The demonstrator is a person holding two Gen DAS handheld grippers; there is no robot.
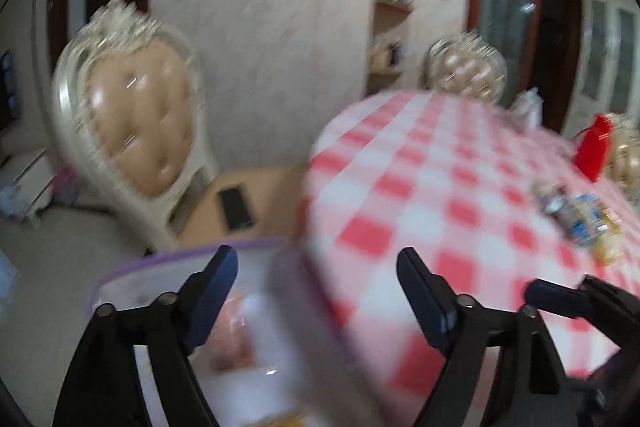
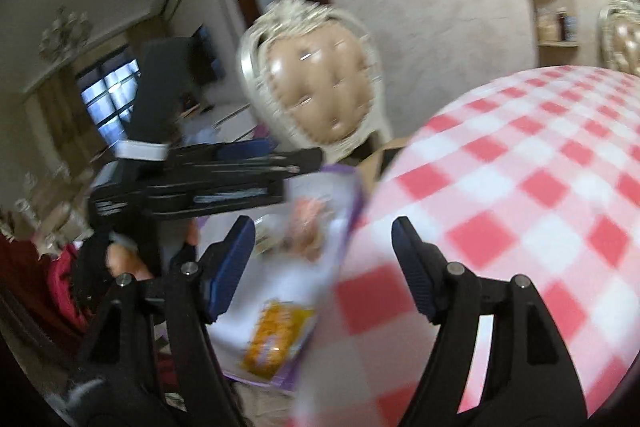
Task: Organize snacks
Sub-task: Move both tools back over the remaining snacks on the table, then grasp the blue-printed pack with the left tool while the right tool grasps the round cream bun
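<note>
A white bin with a purple rim [image 1: 172, 259] sits below the table's near-left edge; it also shows in the right wrist view [image 2: 344, 183]. Inside lie a pinkish snack pack [image 1: 236, 327] and an orange packet [image 2: 276, 339]. My left gripper [image 1: 316, 291] is open and empty above the bin and table edge. My right gripper [image 2: 324, 259] is open and empty over the same edge. The left gripper's body [image 2: 192, 179] shows side-on in the right wrist view. Several loose snack packets [image 1: 576, 215] lie on the table at the right. Both views are motion-blurred.
A red-and-white checked tablecloth [image 1: 440, 187] covers the table. A cream tufted chair [image 1: 132, 119] stands left of it, with a phone [image 1: 237, 207] on a wooden surface beside it. A red bag [image 1: 594, 147] and gold things stand at the far right.
</note>
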